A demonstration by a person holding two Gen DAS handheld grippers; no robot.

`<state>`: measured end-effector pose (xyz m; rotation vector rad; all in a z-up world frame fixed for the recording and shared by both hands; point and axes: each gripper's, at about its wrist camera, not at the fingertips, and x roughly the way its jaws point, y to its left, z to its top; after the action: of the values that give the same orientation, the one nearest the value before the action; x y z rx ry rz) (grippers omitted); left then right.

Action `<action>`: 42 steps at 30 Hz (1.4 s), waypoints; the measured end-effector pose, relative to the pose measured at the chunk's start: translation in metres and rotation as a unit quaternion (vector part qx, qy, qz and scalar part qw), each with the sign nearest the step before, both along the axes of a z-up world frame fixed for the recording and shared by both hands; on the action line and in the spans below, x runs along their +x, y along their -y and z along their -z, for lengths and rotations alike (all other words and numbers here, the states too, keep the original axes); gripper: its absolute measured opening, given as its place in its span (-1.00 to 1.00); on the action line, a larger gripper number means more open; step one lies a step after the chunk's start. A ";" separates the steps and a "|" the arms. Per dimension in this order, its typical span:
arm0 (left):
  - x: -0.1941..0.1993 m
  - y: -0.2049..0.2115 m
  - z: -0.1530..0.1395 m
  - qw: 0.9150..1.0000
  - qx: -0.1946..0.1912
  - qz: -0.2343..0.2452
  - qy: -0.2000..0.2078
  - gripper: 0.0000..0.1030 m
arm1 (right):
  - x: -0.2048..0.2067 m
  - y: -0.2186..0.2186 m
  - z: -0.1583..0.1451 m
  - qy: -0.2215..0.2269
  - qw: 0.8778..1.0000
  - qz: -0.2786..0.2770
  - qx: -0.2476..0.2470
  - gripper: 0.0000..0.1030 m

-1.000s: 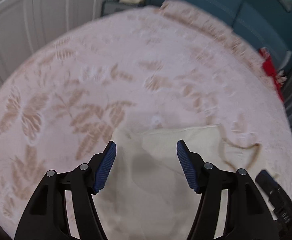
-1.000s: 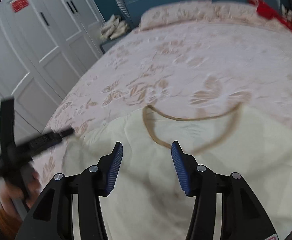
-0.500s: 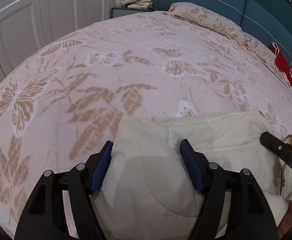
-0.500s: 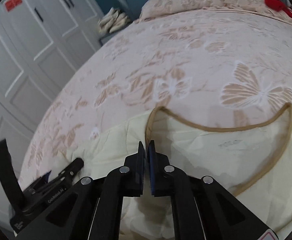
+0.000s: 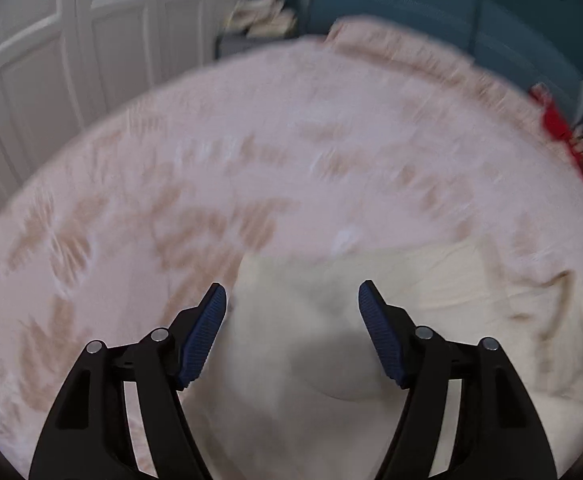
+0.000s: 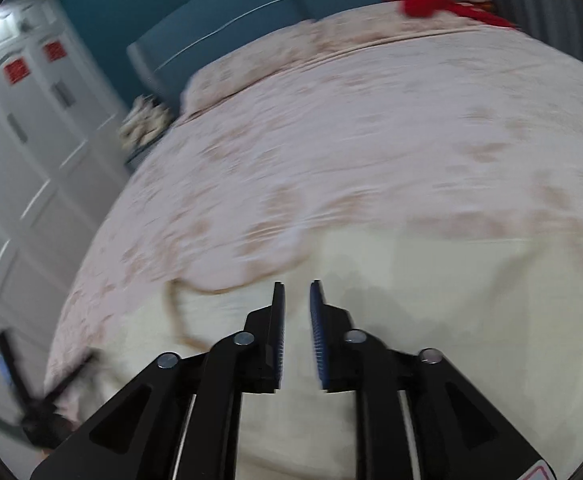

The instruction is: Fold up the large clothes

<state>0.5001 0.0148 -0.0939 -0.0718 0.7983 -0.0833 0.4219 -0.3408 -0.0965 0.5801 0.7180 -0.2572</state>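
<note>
The cream garment is lying on the bed, near the edge closest to the cameras, spread over the pink leaf-and-butterfly bedspread. A tan-trimmed opening, probably the neckline, is showing toward the garment's left side in the right wrist view. Both views are blurred by motion, so fine detail of the folds is not legible.

The left gripper is hovering above a corner of the garment with its jaws standing wide apart. Nothing is lying between the blue pads; the cloth is showing below them, not pinched. This spread is judged to suit a descent onto a thick, padded corner.

The right gripper is pointing over the middle of the garment with its jaws drawn narrow, a slim gap remaining between them. No cloth is visible in that gap, though the pad tips are overlapping the fabric behind, so contact cannot be ruled out.

At the lower left of the right wrist view the other tool is appearing as a dark smear.

The garment is looking only partly gathered, and the fold is judged unfinished. White wardrobe doors and a teal headboard are bounding the scene; a red item is lying by the pillows.
</note>
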 end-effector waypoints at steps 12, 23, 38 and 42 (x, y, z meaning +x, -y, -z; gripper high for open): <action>0.024 0.213 -0.017 0.963 -0.080 0.233 -0.109 0.64 | -0.028 0.094 0.050 -0.032 0.996 0.050 0.062 -0.49; 0.029 0.280 0.040 0.954 -0.011 0.255 -0.157 -0.63 | -0.033 0.088 0.059 -0.017 0.998 0.054 0.038 -0.70; 0.033 0.216 -0.002 0.981 0.021 0.181 -0.071 -0.70 | -0.034 0.061 0.014 -0.065 0.990 0.080 -0.094 -0.76; 0.053 0.168 0.005 0.985 0.104 0.126 -0.064 -0.38 | -0.005 -0.002 -0.020 -0.043 0.993 -0.049 -0.101 -0.76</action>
<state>0.5535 -0.1530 -0.0987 0.2240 0.9373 -0.2361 0.4169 -0.3384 -0.0763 0.3426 0.7916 -0.2619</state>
